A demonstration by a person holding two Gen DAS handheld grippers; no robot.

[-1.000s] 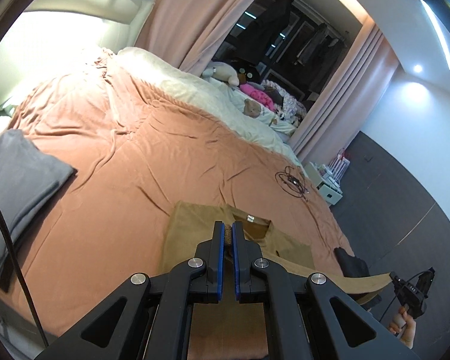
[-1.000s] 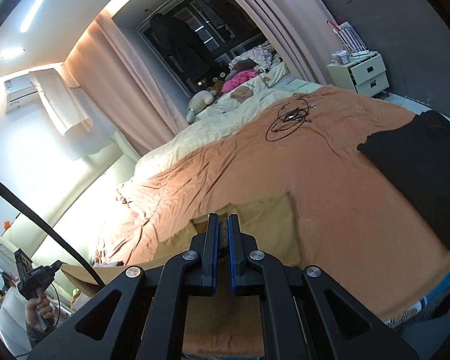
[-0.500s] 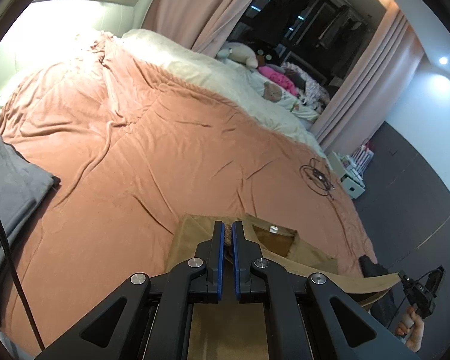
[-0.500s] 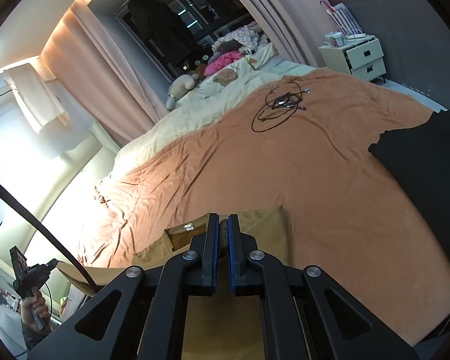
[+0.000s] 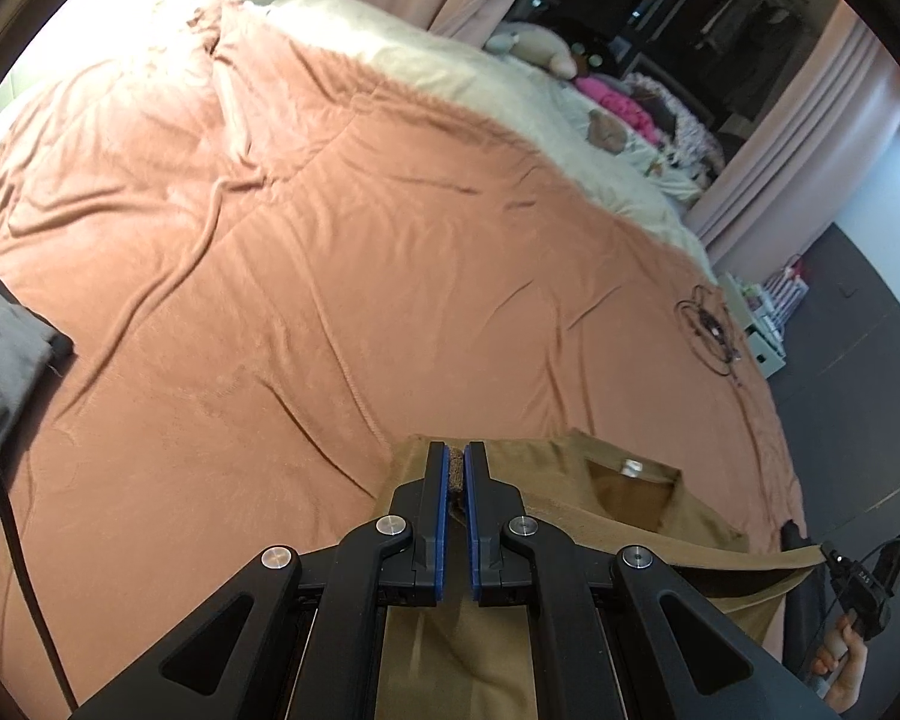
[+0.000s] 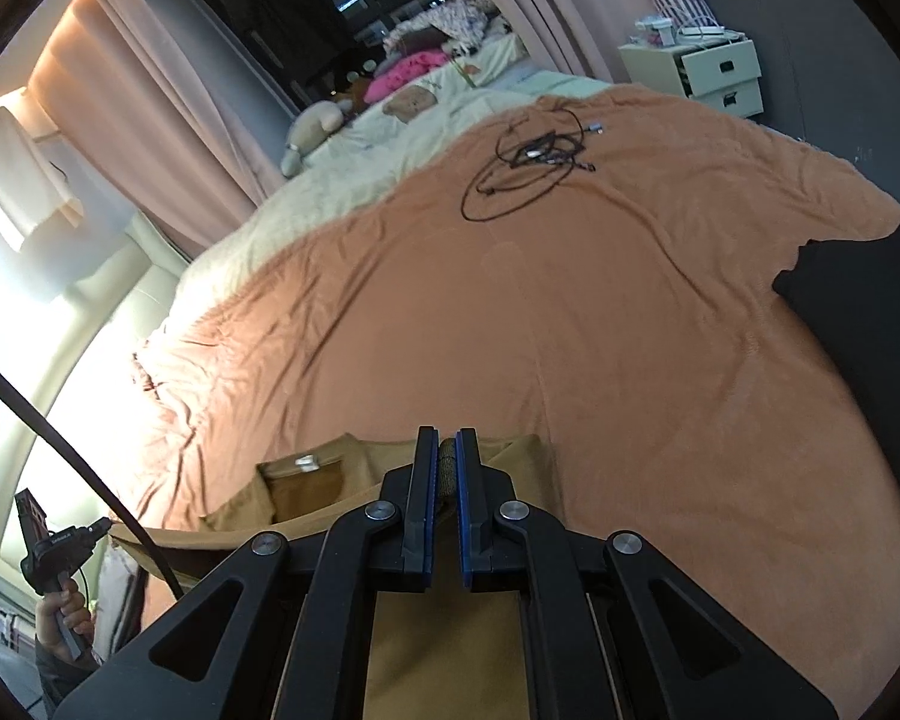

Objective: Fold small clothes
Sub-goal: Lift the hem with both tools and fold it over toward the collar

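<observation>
A: Left hand-held gripper?
B: Clamped on a bunched fold at one shoulder edge of the olive-brown cotton T-shirt. Blue pads pressed against cloth.

A: Right hand-held gripper?
B: Same story: closed tight on the other shoulder edge of that shirt, a roll of fabric pinched between the pads.

A: Where's the shirt?
B: Stretched between both grippers over the near part of the rust-orange velvety bedspread. Neck opening with a small white label facing up, between the two grips. Lower part hidden under the gripper frames.

A: Anything else on the bed?
B: Folded grey garment at the far left edge. Flat black garment at the right edge. Tangled black cable further up, well apart from the shirt. Cream blanket and soft toys beyond.
</observation>
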